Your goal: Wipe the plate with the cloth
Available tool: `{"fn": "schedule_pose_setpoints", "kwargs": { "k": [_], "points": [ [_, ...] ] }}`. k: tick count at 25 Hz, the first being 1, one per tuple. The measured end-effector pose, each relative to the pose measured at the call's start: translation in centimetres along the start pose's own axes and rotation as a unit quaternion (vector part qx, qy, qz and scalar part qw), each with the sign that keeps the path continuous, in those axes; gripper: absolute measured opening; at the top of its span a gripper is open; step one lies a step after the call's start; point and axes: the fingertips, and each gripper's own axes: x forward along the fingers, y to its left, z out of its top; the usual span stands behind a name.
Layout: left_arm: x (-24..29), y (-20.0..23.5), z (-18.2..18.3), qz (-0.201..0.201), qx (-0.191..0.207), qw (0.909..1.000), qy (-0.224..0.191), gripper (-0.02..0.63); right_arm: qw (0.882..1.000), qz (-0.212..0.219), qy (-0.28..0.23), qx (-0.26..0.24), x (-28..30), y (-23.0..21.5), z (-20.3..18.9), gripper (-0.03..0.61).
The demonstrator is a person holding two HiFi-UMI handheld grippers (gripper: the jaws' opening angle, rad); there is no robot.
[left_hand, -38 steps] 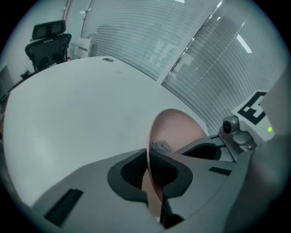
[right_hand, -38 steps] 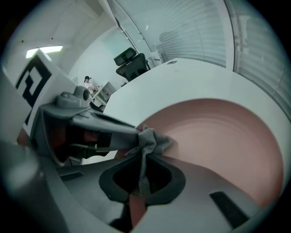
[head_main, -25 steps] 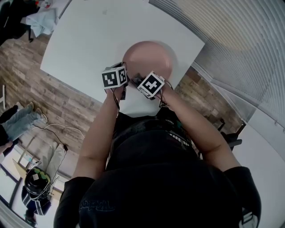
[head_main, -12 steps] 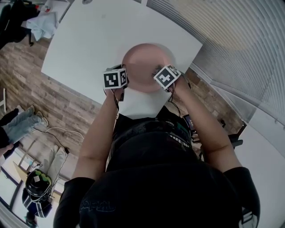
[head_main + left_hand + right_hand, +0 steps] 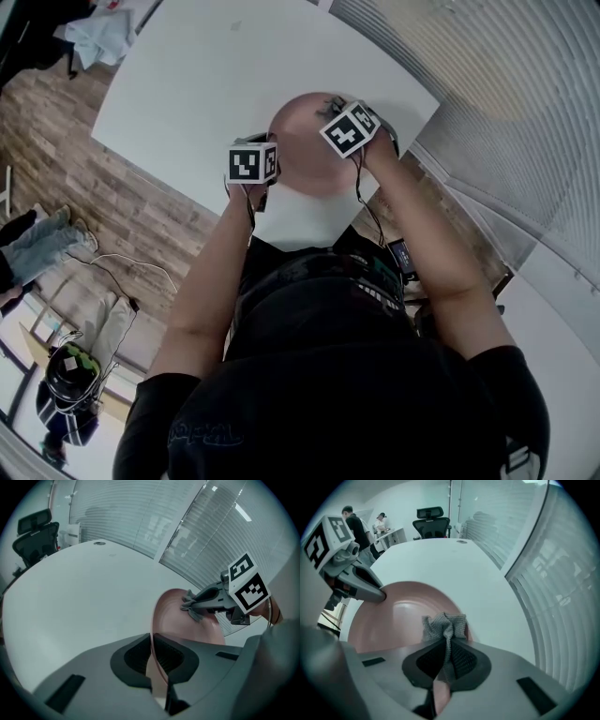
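A pink plate [image 5: 302, 150] lies on the white table [image 5: 206, 84] near its front edge. My left gripper [image 5: 270, 161] is shut on the plate's left rim; in the left gripper view the thin rim [image 5: 158, 660] runs between the jaws. My right gripper [image 5: 330, 109] is over the plate's far right part, shut on a bunched grey cloth [image 5: 444, 626]. The cloth presses on the plate [image 5: 401, 618] near its right rim. From the left gripper view the right gripper [image 5: 191, 605] and the cloth [image 5: 195, 614] show against the plate's inner face [image 5: 180, 627].
The table's front edge runs just below the plate, with wood floor [image 5: 122, 206] beyond it. A window with blinds [image 5: 497, 84] flanks the table's right side. An office chair [image 5: 431, 518] and people [image 5: 356, 527] are at the table's far end.
My right gripper has carried the cloth from the plate's near edge across to its far right side. The left gripper and the plate have stayed put.
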Motion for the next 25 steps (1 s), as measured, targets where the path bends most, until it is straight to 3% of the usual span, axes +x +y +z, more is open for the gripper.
{"fn": "schedule_pose_setpoints", "kwargs": {
  "k": [6,11,16,25],
  "points": [
    [0.0,0.2,0.0,-0.004,-0.004,1.0,0.003,0.029,0.996,0.03,-0.058,-0.06,0.9,3.1,5.6,0.035],
    [-0.1,0.2,0.0,-0.004,-0.01,0.9999,0.003,0.029,0.985,0.102,-0.098,-0.095,0.9,8.4,8.0,0.035],
    [-0.4,0.3,-0.1,-0.006,-0.023,0.9997,-0.005,0.029,0.974,0.167,-0.114,-0.103,0.1,13.4,7.5,0.035],
    [-0.3,0.4,-0.1,-0.008,-0.032,0.9995,-0.005,0.028,0.962,0.212,-0.122,-0.125,-1.1,17.2,4.0,0.035]
  ]
}}
